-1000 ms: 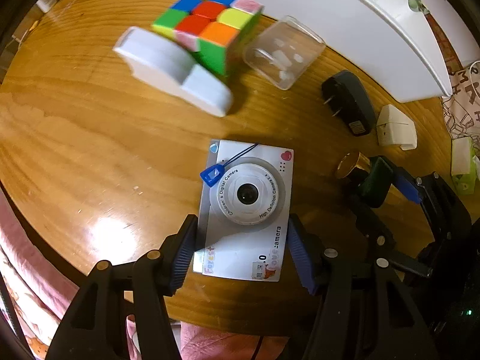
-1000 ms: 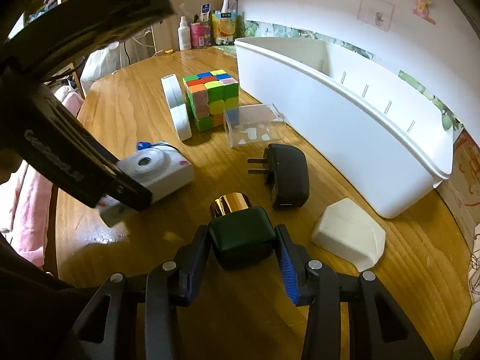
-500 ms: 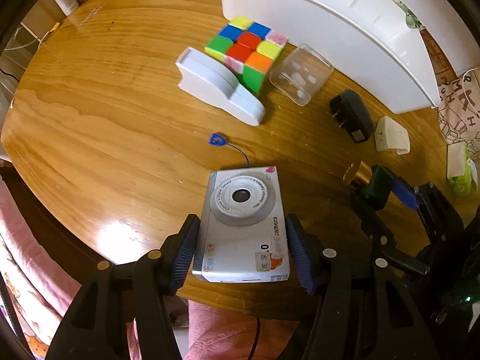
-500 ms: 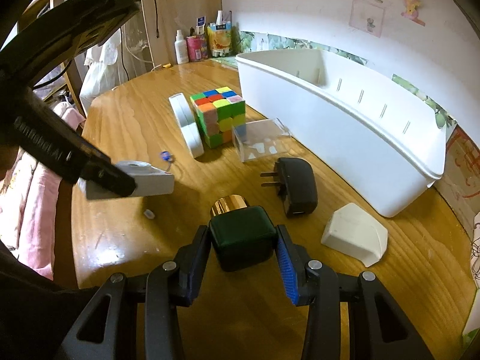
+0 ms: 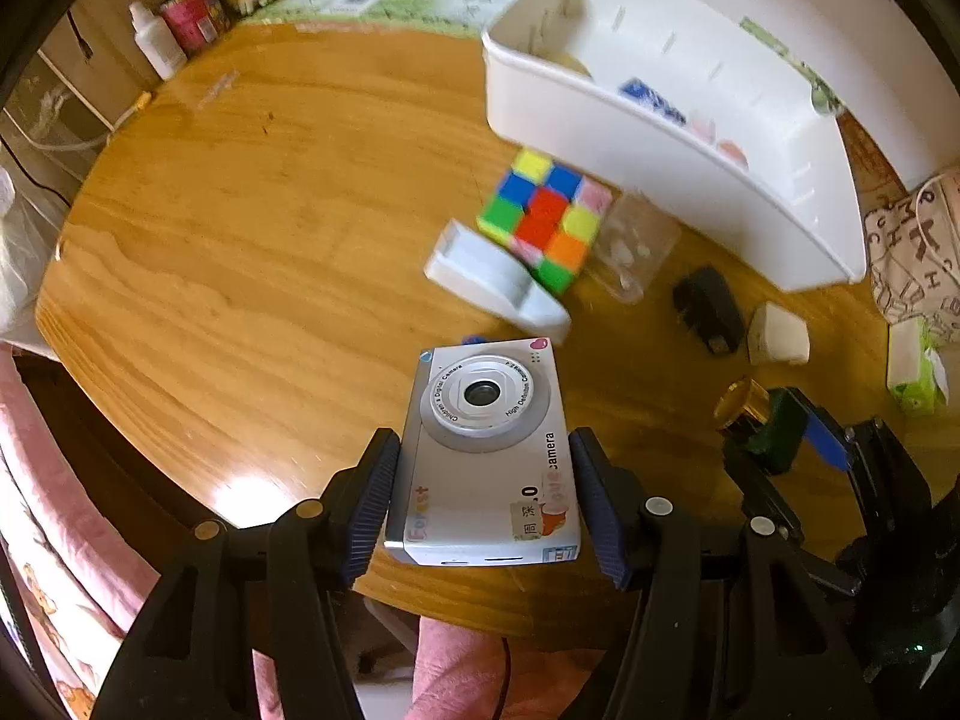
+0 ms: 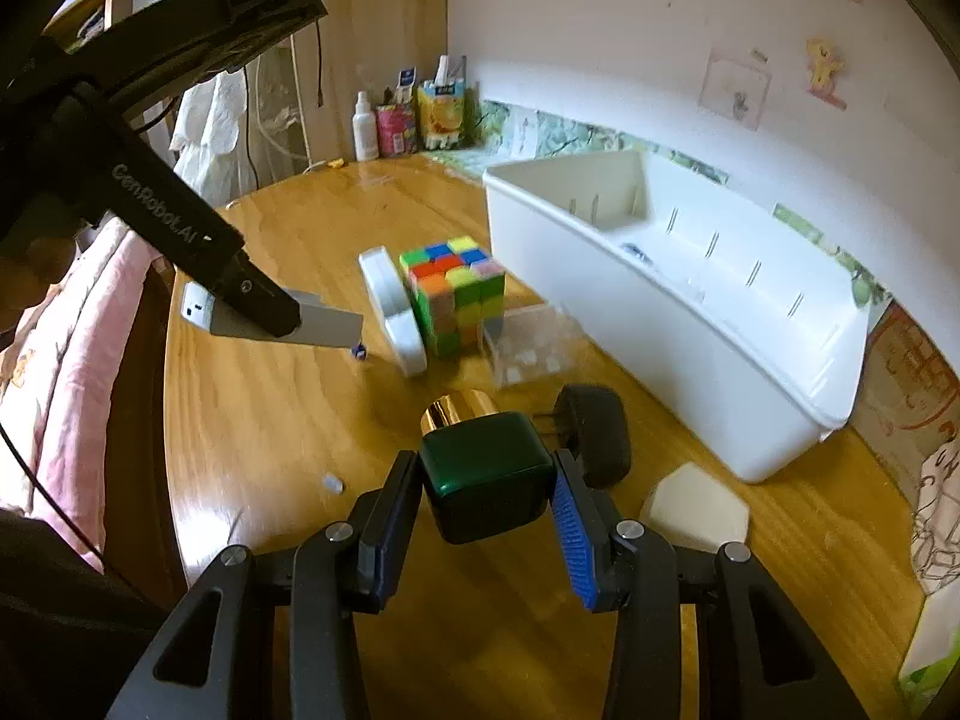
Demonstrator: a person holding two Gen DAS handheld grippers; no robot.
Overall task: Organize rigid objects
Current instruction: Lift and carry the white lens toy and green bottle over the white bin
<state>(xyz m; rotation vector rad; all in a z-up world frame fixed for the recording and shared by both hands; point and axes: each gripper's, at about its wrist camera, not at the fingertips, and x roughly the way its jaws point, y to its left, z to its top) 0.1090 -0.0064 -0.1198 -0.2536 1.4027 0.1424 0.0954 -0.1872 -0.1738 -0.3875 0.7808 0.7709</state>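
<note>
A silver toy digital camera (image 5: 480,480) hangs above the wooden table (image 5: 270,228), lens up, with my left gripper (image 5: 483,450) shut on its two sides. In the right wrist view the camera (image 6: 327,324) is off the table at the left, its blue strap tag (image 6: 359,351) dangling. My right gripper (image 6: 486,468) is shut on a dark green bottle (image 6: 480,504) with a gold cap (image 6: 459,408), held above the table. A long white bin (image 6: 660,324) stands at the back right.
Between the grippers and the bin (image 5: 660,138) lie a colour cube (image 5: 546,216), a white flat case (image 5: 498,282), a clear plastic box (image 5: 636,246), a black charger (image 5: 708,306) and a white angular block (image 5: 777,336). Bottles (image 5: 186,24) line the far edge.
My left gripper has lifted the camera off the table and risen high. The right gripper has also risen with the green bottle. The bin's inside has come into view.
</note>
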